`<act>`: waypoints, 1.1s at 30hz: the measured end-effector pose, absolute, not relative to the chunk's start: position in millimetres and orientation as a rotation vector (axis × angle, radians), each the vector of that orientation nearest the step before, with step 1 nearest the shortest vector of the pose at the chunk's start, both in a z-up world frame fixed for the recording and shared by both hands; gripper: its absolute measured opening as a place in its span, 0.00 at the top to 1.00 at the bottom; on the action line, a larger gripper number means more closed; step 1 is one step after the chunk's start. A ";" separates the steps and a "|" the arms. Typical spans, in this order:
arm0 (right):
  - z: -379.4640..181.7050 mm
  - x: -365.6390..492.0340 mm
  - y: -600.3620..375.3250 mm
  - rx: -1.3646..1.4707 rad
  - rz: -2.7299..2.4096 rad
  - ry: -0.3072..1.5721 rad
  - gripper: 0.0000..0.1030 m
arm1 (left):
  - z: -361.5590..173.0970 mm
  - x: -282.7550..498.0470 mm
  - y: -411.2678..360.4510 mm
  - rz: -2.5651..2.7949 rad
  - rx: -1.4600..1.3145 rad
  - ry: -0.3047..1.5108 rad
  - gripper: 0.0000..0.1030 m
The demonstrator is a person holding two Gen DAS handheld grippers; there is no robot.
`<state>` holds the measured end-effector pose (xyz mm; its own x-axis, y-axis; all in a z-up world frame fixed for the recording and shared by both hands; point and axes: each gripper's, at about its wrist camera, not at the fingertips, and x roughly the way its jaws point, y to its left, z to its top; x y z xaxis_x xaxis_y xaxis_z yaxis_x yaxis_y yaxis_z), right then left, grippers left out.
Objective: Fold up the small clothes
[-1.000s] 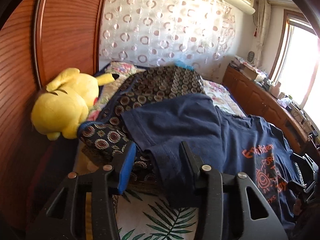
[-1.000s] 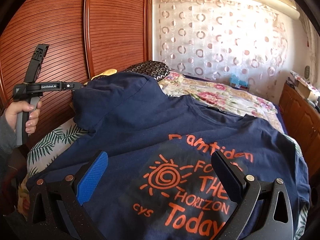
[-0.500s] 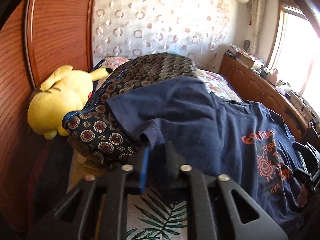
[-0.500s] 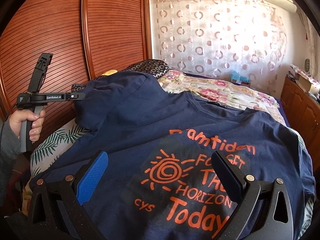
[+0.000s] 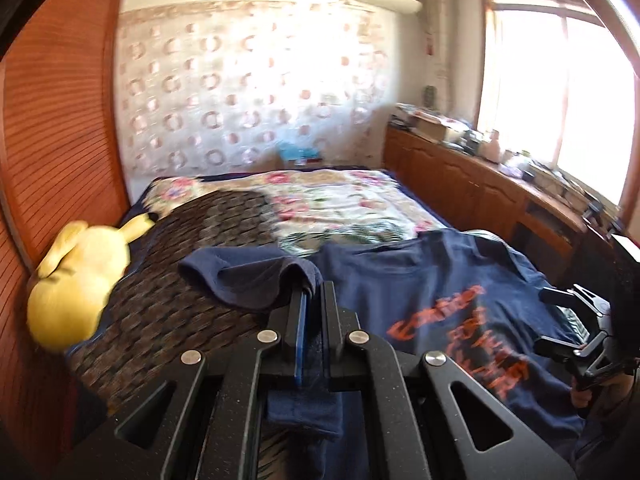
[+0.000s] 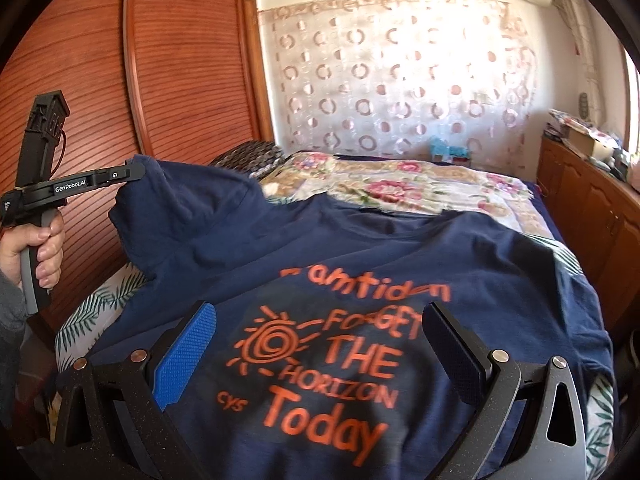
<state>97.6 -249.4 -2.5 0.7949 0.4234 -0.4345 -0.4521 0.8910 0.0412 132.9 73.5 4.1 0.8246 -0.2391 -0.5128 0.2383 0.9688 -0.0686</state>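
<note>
With the left tongs point(image 5: 310, 300) clamped on the navy cotton T-shirt's sleeve point(image 5: 256, 280) and the right tongs point(image 6: 320, 344) held apart above the orange print, the thin hem could be pulled free if the lift was hurried.

Navy T-shirt point(image 6: 360, 264), orange chest print: top line partly legible, "…amtiden"; beneath it "FORGET THE HORIZON Today", small "cys" left of "Today", all beside a spiral sun drawing. White label "GenRobot.AI" on the arm of the left tongs point(image 6: 132, 172), left of the shirt.
</note>
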 end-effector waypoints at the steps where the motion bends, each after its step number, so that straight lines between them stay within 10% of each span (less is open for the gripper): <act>1: -2.8 96.5 -252.5 -0.060 0.462 0.449 0.00 | 4.7 135.9 64.0 -0.270 0.011 0.551 0.93; 5: -6.0 92.8 -261.9 -0.038 0.435 0.454 0.00 | -0.7 139.5 24.2 -0.324 0.054 0.579 0.93; 19: -2.0 91.7 -239.0 -0.046 0.454 0.474 0.02 | -0.7 97.9 48.9 -0.306 -0.006 0.550 0.19; 33: -22.7 155.5 -143.0 -0.133 0.694 0.667 0.28 | -24.4 67.8 89.0 -0.159 -0.015 0.541 0.18</act>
